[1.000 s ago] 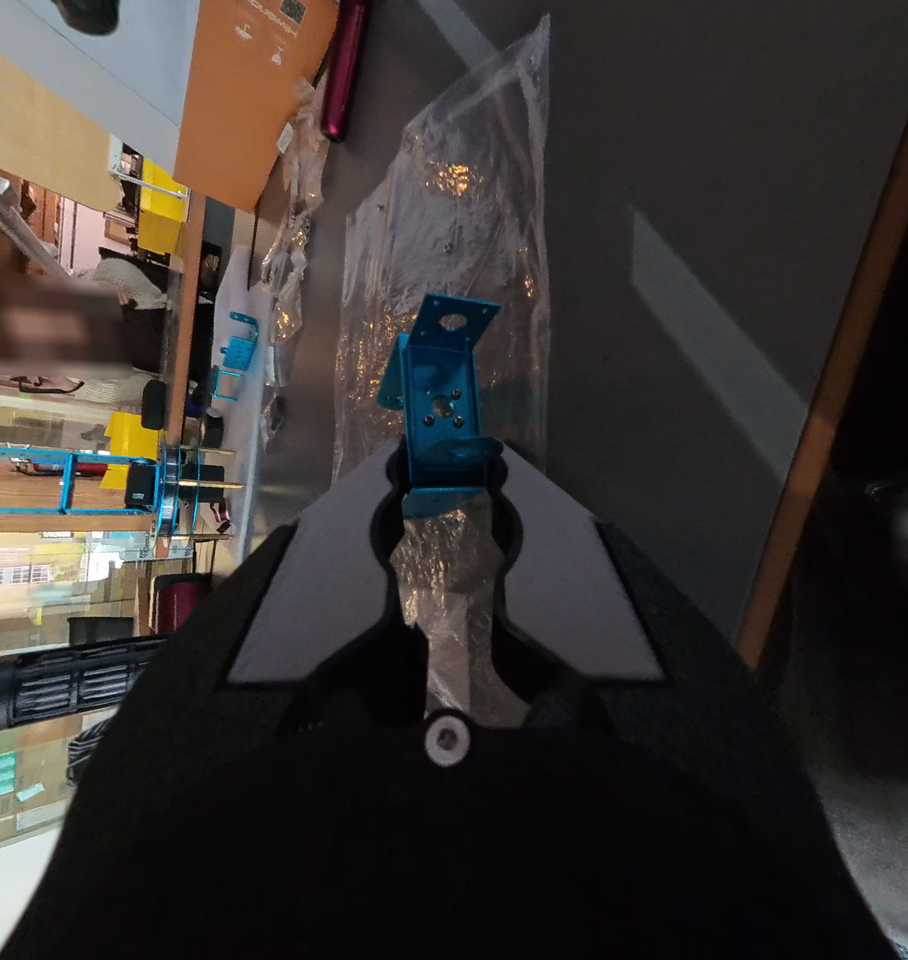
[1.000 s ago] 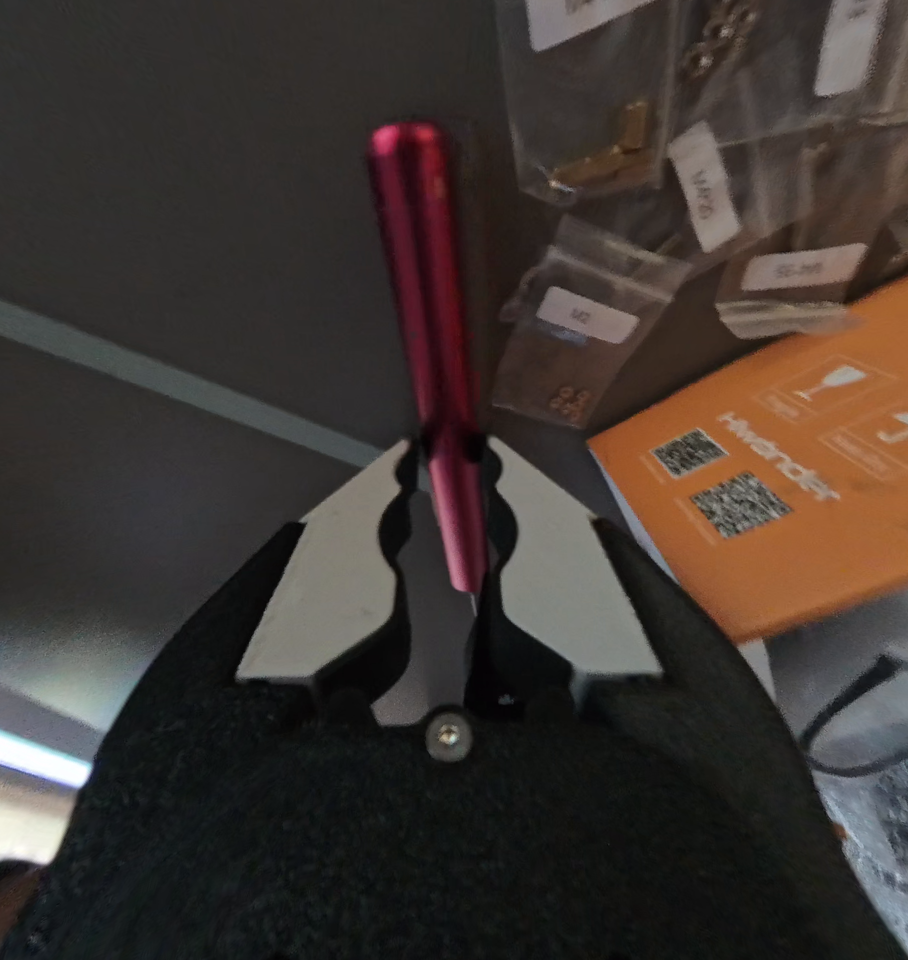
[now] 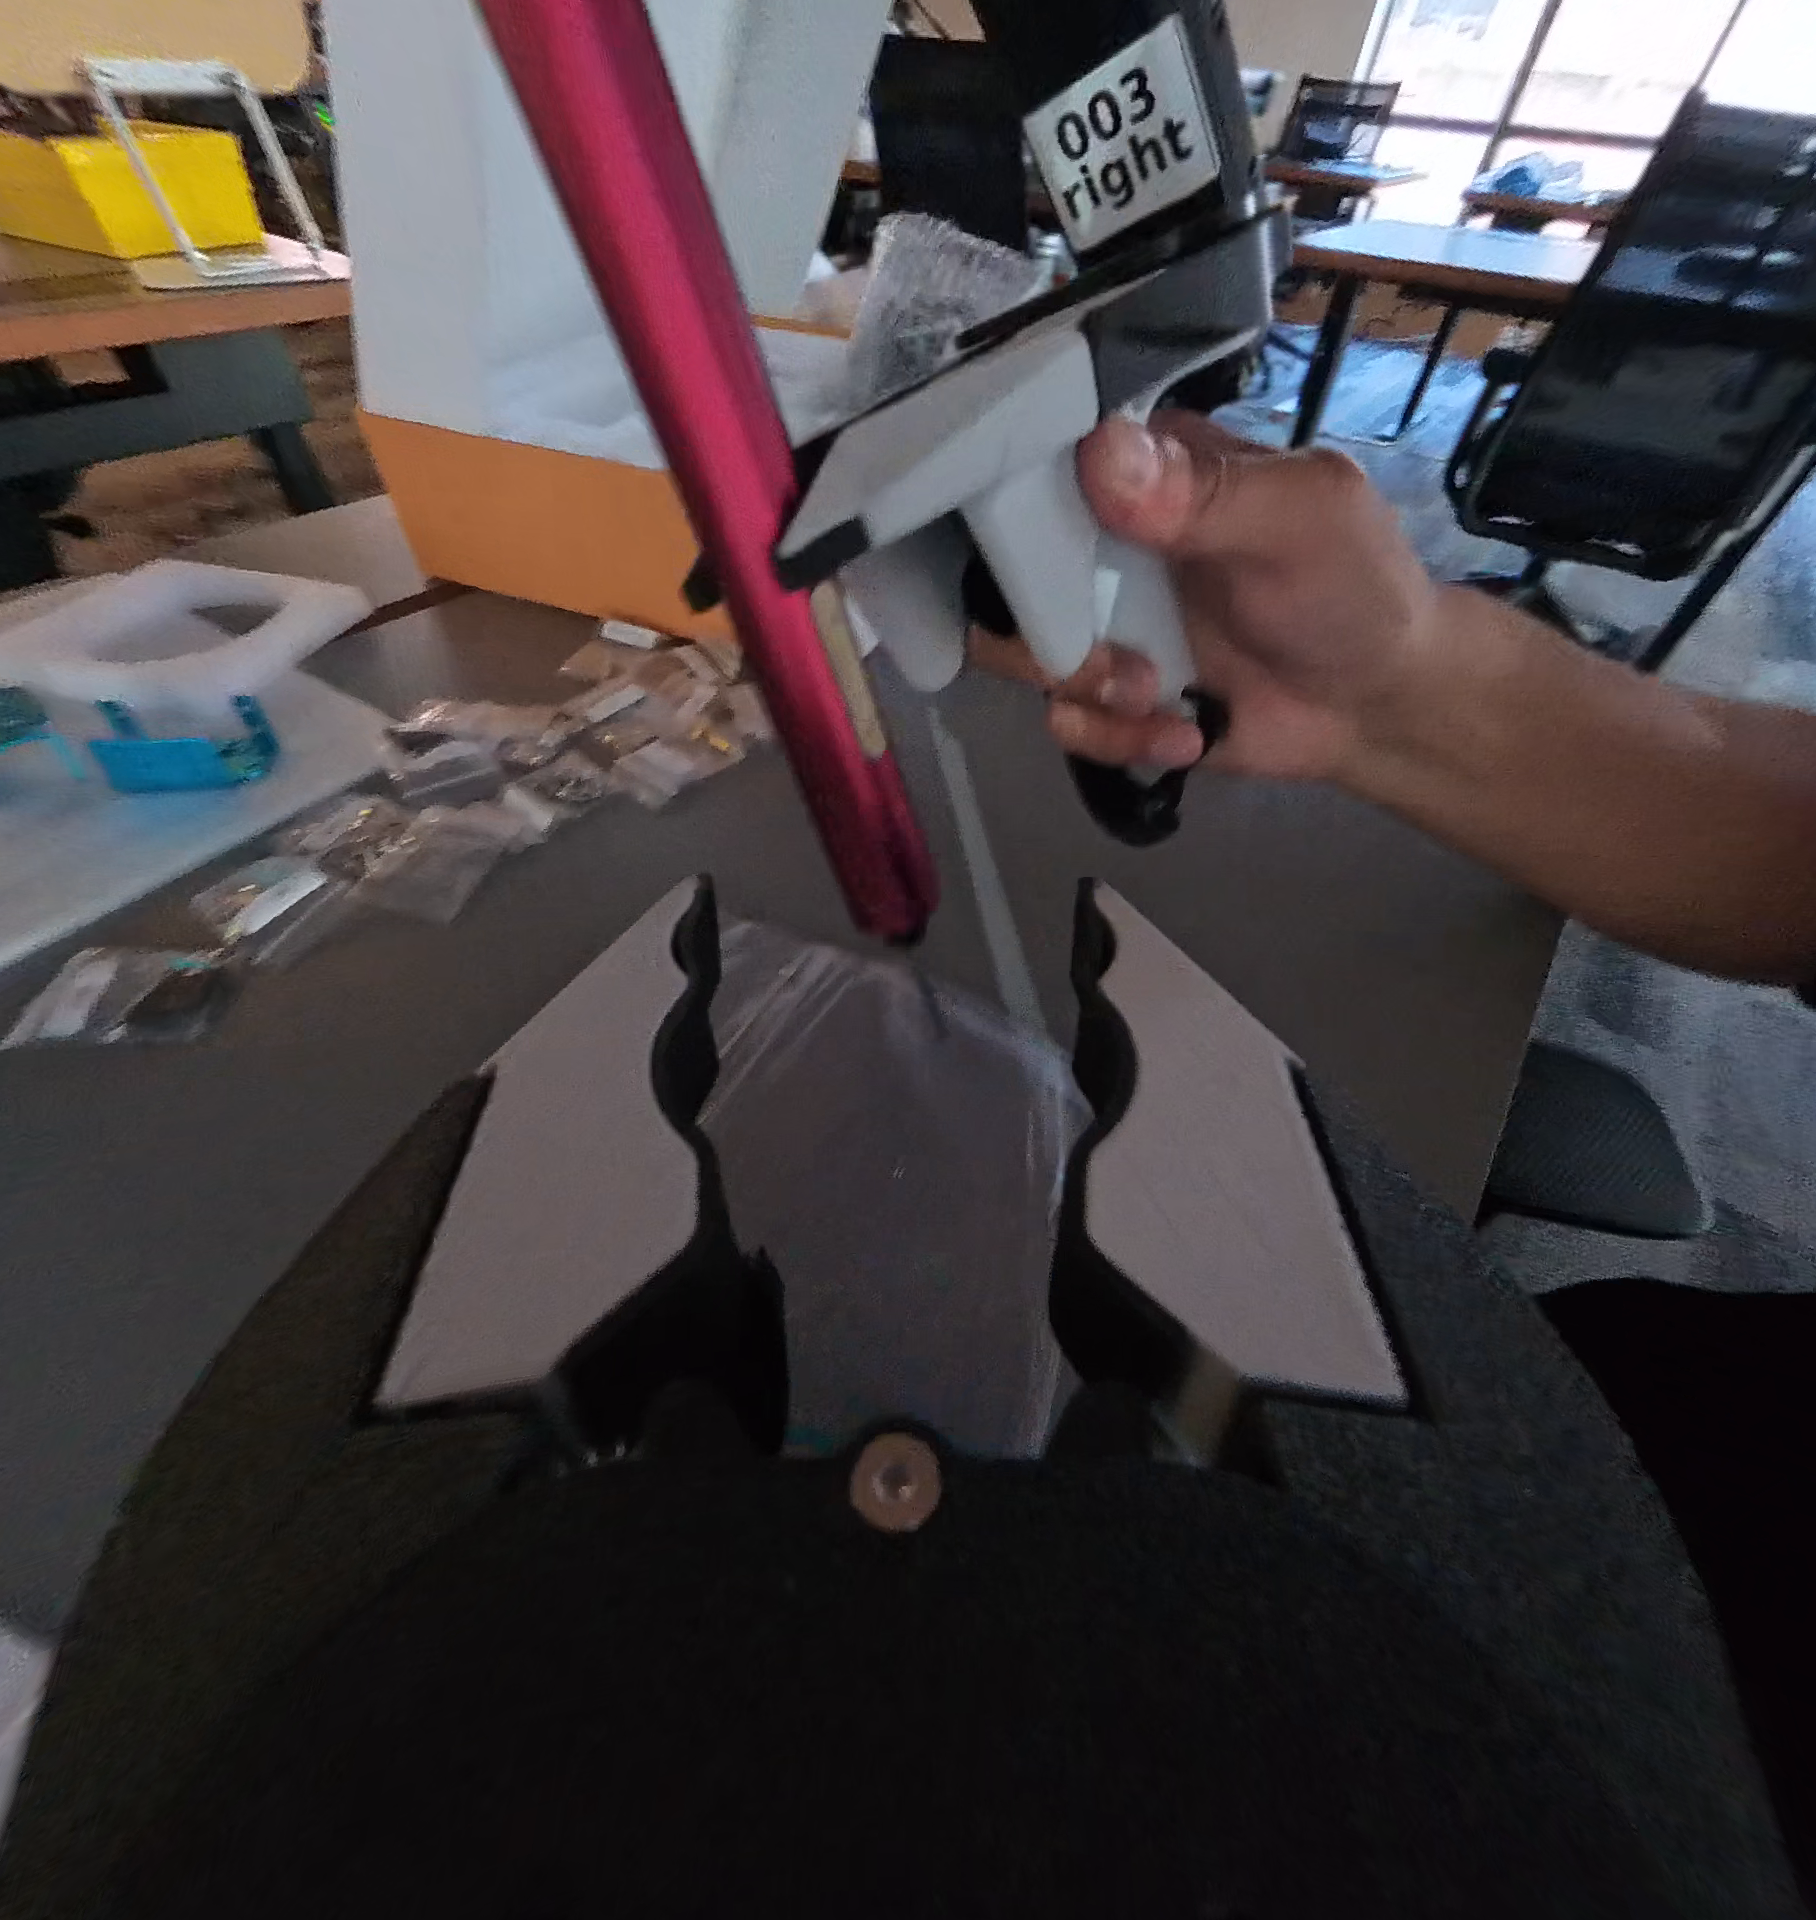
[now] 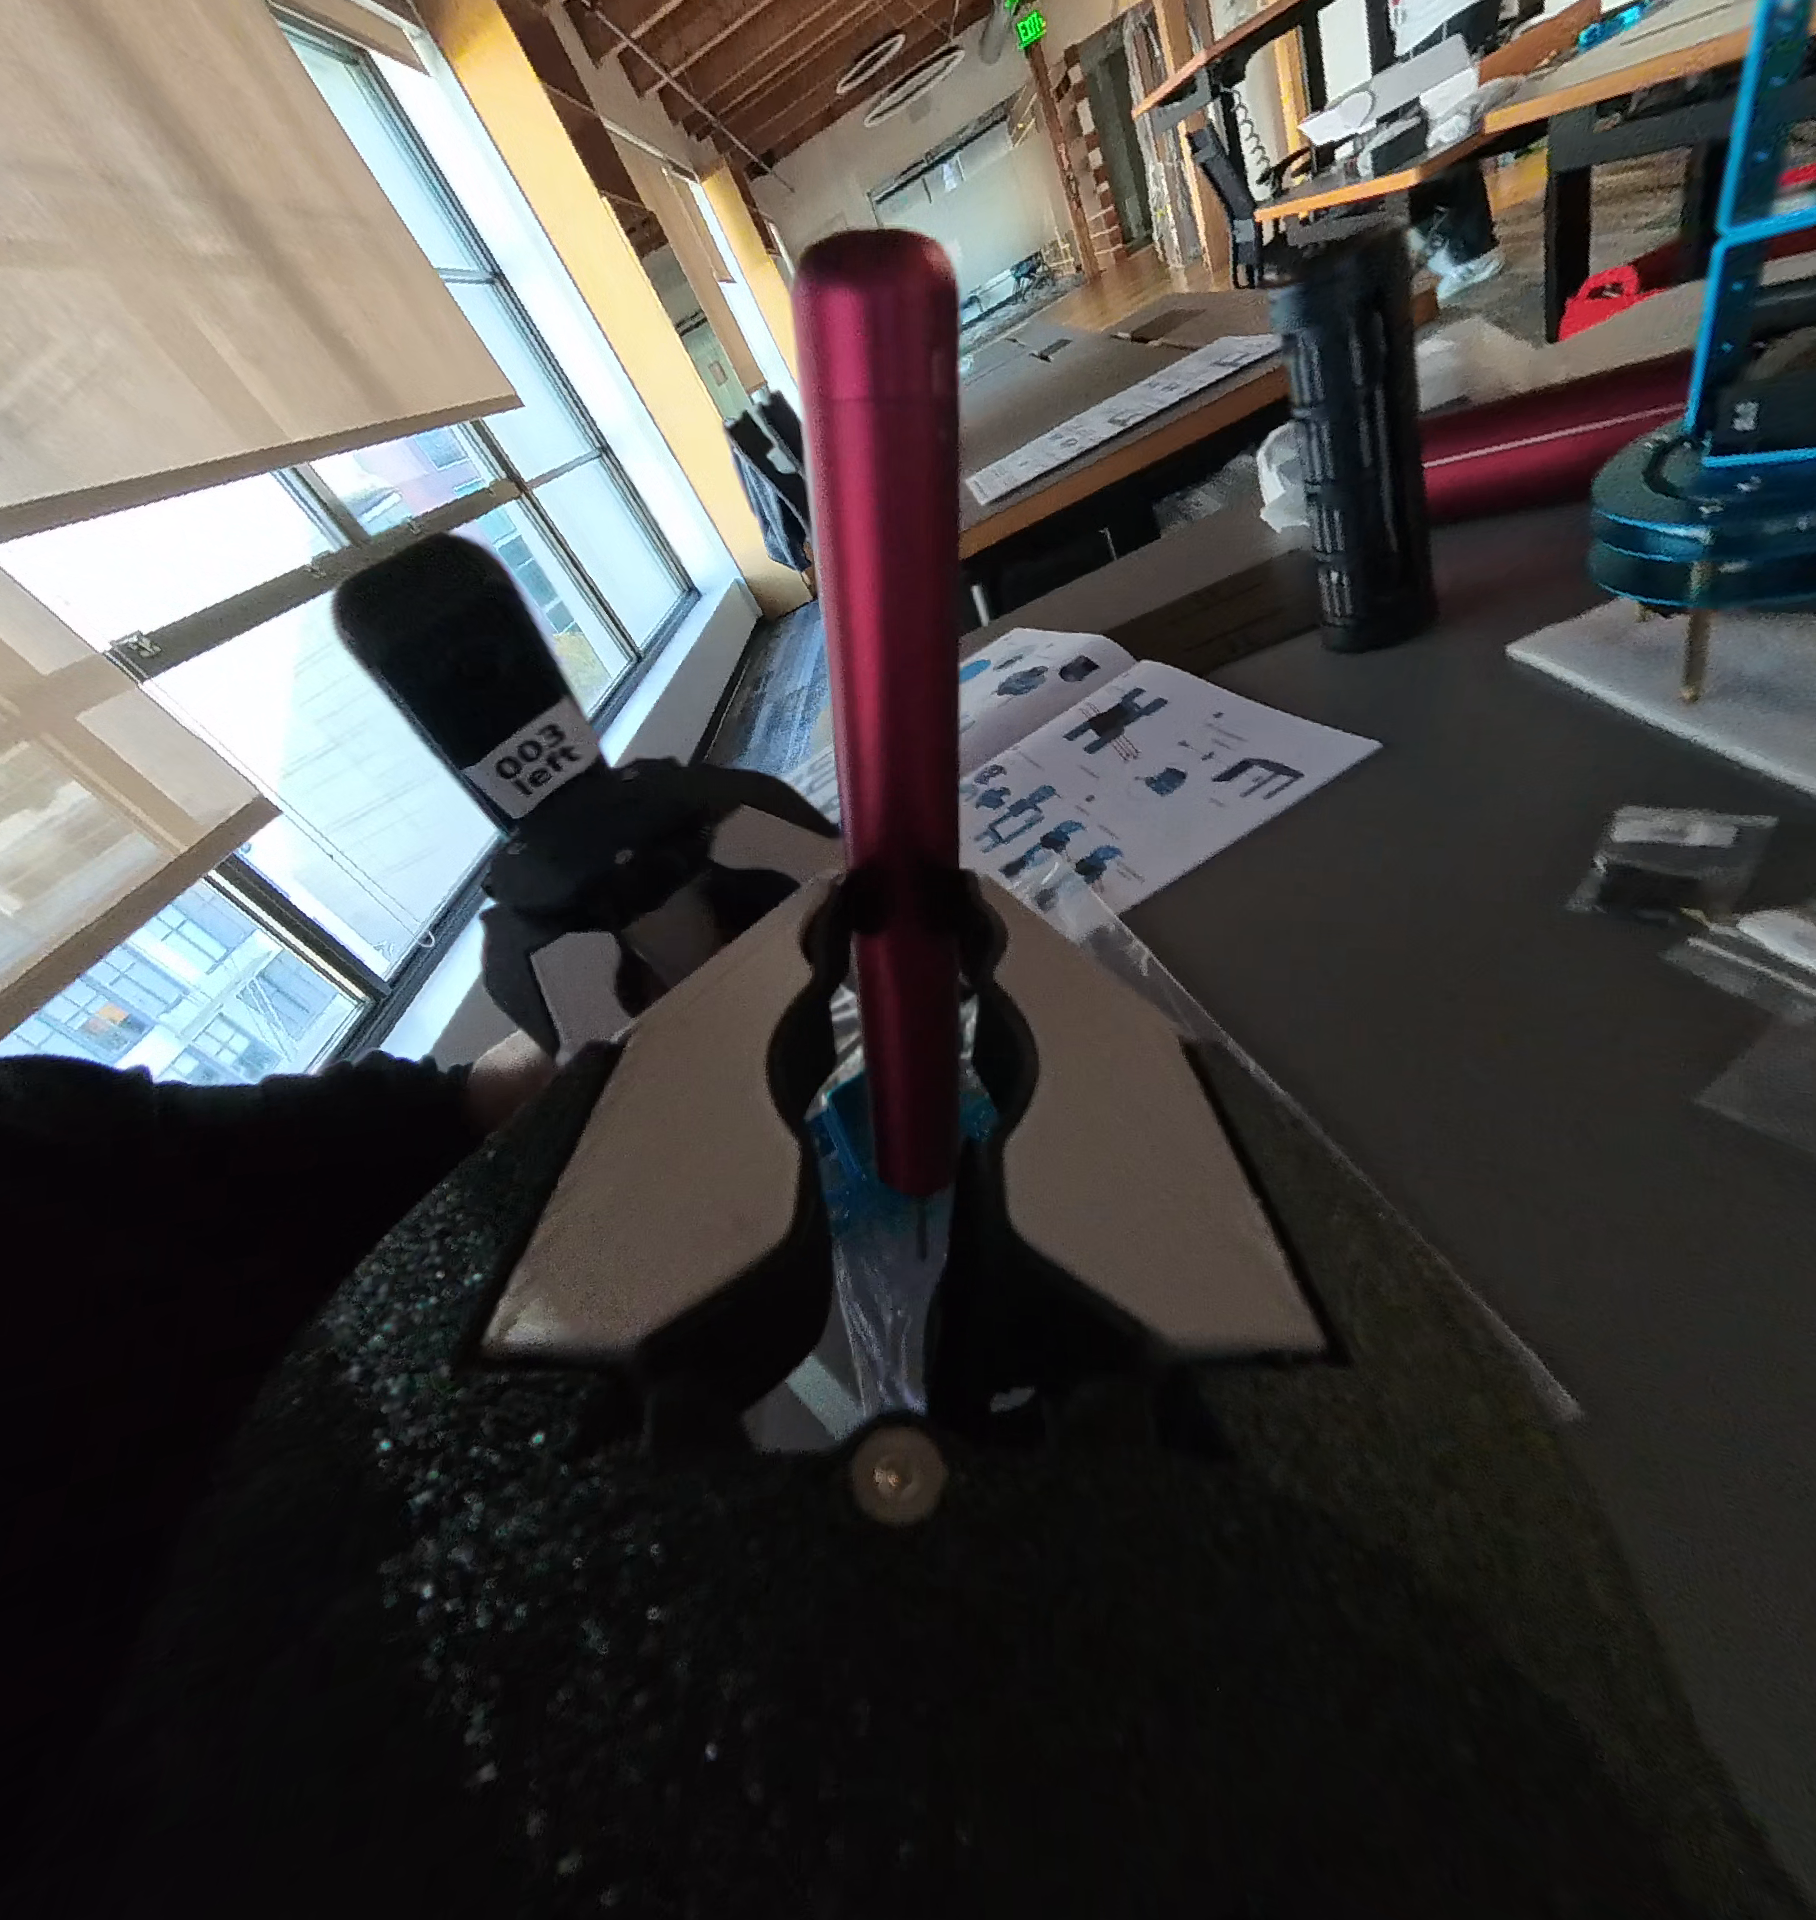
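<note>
My right gripper [image 4: 899,899] is clenched on a red metal tool handle [image 4: 888,675], upright between its tips. My left gripper [image 3: 893,904] has its jaws spread wide, gripping nothing I can see; a clear plastic bag [image 3: 883,1091] lies between them, the handle's thin tip touching it just ahead. Blue metal bracket [image 4: 842,1143] sits under my right jaws. Small parts bags [image 3: 530,758] lie well off to my left gripper's left.

Two hand-held grippers [image 3: 893,904] [image 4: 899,894], one red screwdriver [image 4: 888,727].
</note>
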Tool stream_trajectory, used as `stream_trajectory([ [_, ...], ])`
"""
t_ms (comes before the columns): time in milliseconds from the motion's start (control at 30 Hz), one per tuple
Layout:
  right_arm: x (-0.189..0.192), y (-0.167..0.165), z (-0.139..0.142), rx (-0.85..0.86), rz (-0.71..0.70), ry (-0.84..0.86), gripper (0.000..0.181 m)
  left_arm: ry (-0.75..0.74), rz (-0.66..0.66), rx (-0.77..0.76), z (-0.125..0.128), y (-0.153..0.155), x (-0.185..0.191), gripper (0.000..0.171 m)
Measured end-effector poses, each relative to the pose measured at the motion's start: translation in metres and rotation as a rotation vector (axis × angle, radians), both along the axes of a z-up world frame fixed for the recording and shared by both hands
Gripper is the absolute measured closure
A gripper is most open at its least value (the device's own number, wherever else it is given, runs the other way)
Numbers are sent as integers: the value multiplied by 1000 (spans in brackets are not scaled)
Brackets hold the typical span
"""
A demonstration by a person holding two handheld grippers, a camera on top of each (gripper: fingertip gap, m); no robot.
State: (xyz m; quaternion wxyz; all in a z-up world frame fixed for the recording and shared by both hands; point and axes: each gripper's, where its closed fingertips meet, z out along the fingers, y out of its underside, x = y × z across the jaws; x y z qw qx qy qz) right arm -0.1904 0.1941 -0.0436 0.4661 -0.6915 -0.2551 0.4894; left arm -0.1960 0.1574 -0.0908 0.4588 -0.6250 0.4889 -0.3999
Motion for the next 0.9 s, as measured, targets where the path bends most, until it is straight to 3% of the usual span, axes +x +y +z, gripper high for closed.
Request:
stream_trajectory([
  [100, -9, -2, 10, 36, 11, 28, 162, 47, 0, -7, -7, 15, 20, 116],
  [167, -8, -4, 12, 51, 10, 24, 162, 54, -76, 11, -11, 11, 27, 147],
  [267, -2, -12, 1, 95, 23, -40, 160, 122, -71, 70, -18, 19, 21, 152],
  [400, 0, -24, -26, 101, 70, -153, 148, 282, -97, 235, -37, 22, 13, 152],
  [533, -10, -27, -56, 138, 105, -321, 155, 349, -181, 299, -40, 9, 20, 152],
  [700, 0, -29, -47, 193, 106, -344, 159, 362, -171, 338, -30, 8, 26, 151],
  [767, 25, -16, -56, 204, 16, -439, 159, 368, -103, 372, -27, 20, 17, 130],
  [833, 60, -3, -74, 229, -86, -574, 160, 373, -74, 359, -30, 26, -6, 125],
  [900, 74, -7, -84, 296, -83, -618, 159, 364, -120, 285, -38, 16, -33, 125],
])
